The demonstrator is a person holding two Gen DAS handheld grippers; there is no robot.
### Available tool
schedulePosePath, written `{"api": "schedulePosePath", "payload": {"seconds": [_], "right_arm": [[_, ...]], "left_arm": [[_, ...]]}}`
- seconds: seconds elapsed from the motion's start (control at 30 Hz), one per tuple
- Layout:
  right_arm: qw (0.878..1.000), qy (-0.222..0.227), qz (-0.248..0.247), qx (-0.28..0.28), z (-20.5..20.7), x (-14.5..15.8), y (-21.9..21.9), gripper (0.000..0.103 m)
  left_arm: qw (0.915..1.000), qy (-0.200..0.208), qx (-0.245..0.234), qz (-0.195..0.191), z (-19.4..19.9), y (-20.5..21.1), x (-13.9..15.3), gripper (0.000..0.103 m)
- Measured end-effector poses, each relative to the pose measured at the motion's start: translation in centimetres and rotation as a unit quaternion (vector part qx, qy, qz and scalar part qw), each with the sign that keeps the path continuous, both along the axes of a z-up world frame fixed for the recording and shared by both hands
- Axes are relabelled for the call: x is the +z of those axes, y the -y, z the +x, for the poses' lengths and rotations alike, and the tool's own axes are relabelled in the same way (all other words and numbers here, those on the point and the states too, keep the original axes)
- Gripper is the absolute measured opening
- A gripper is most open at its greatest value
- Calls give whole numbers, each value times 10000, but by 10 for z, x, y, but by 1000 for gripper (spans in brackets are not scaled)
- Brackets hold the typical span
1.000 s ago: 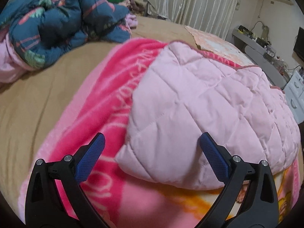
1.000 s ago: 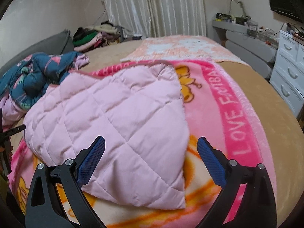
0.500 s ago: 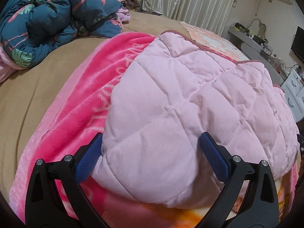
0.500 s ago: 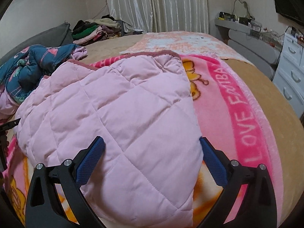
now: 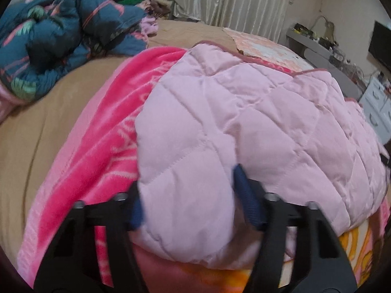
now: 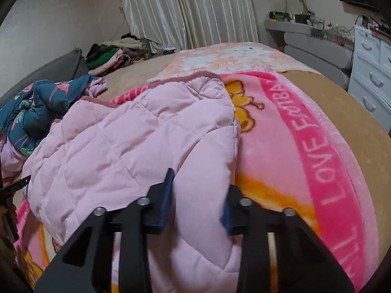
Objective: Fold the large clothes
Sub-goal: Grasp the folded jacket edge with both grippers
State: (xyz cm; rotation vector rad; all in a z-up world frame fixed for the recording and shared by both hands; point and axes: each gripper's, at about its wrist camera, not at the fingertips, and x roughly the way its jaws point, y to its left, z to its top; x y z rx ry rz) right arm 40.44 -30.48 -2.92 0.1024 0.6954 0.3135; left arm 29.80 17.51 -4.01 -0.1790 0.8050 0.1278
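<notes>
A crumpled dark blue floral duvet (image 5: 61, 48) lies heaped at the far left edge of the bed (image 5: 48, 127), with a pile of folded clothes (image 6: 112, 53) beyond it near the far left corner, in front of pale curtains (image 6: 190, 12); a white chest of drawers (image 6: 371, 73) stands off the bed's right side. A bright pink fleece blanket (image 6: 305, 146) with lettering covers the middle of the bed. On it lies the pale pink quilted jacket (image 5: 244, 122), puffy, diamond-stitched, with a darker pink trim along its far edge, spread across the blanket toward the near edge. The left gripper (image 5: 188, 205) angles down at the garment's near left corner; its jaws have just been closing and now squeeze a thick bulge of padding between them. The right gripper (image 6: 198, 200), also tilted down, has just closed narrowly on the near right corner's folded edge.
</notes>
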Motion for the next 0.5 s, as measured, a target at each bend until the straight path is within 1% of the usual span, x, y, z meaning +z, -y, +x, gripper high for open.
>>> {"api": "schedulePosePath", "payload": {"seconds": [0.03,0.1,0.13,0.23,0.33,0.4,0.5], "right_arm": [[10000,68,-25,7,-2,3,-1,22],[9998,205,19,-4,-6,10,-2,19],[9996,270,74,-23,-6,15,-1,18],[9982,440,392,-132,-1,33,5,16],[9970,480,566,-221,15,44,7,16],[9968,478,565,-311,31,45,5,16],[9971,272,517,-479,52,36,4,16]], "left_arm": [[9999,-12,-62,116,1,4,2,34],[9993,-3,-149,343,2,11,10,24],[9991,15,-178,394,3,13,15,22],[9993,192,-146,296,9,10,34,20],[9982,297,-155,503,22,13,49,20],[9974,257,-99,660,35,18,54,20],[9967,203,2,787,54,21,53,20]]}}
